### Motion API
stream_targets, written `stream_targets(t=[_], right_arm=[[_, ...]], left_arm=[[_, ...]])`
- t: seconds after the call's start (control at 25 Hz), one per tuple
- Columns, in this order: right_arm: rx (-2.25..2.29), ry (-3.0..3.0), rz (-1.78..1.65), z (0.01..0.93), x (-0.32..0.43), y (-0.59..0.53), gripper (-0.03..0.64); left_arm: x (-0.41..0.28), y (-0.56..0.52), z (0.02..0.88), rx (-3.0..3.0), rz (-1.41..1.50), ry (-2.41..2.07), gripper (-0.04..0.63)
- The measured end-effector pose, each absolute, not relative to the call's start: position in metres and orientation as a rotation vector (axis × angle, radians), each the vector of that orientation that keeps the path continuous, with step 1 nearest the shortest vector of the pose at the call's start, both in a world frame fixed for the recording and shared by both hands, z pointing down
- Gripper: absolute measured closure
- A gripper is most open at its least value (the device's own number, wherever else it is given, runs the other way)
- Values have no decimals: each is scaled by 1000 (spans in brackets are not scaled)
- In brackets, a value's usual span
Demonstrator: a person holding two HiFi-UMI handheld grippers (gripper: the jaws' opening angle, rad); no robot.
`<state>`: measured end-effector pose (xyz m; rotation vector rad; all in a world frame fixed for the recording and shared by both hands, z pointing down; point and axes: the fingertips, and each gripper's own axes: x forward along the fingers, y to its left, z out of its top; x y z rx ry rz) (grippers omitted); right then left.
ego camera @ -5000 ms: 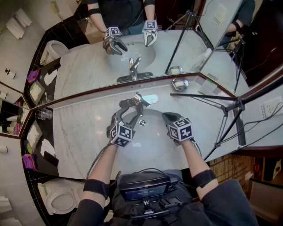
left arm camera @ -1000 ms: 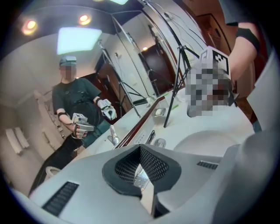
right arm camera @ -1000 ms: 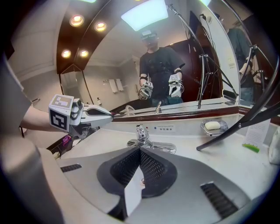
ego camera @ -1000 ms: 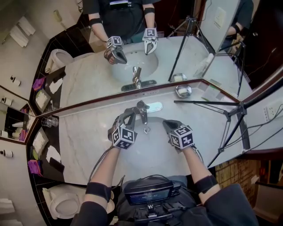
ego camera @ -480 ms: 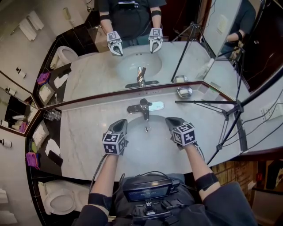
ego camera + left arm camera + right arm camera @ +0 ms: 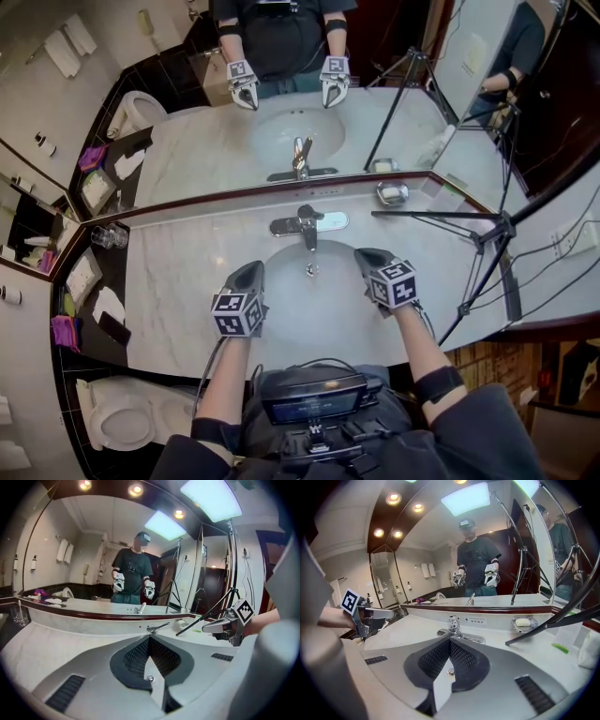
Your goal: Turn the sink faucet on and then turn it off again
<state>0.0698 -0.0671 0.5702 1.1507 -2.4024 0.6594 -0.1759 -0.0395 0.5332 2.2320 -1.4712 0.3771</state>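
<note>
while near faucet (image 6: 307, 225), soap (image 6: 525, 621) in dish (image 6: 513, 622)

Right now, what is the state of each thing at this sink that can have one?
faucet: no water stream visible
left hand-held gripper: shut, empty, clear of the faucet
right hand-held gripper: shut, empty
soap dish: holds a soap bar
glass: upright

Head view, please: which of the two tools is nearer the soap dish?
The right tool, beside the basin on the soap dish side; the left tool is across it.
</note>
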Motion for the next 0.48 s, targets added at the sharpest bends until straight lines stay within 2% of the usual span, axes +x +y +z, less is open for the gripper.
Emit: stream_targets(t=[0.48], right_arm=[[1139,-2405,676,575,62,-71,591]], left_arm=[[-166,-56,540,2309,414,-1455,591]])
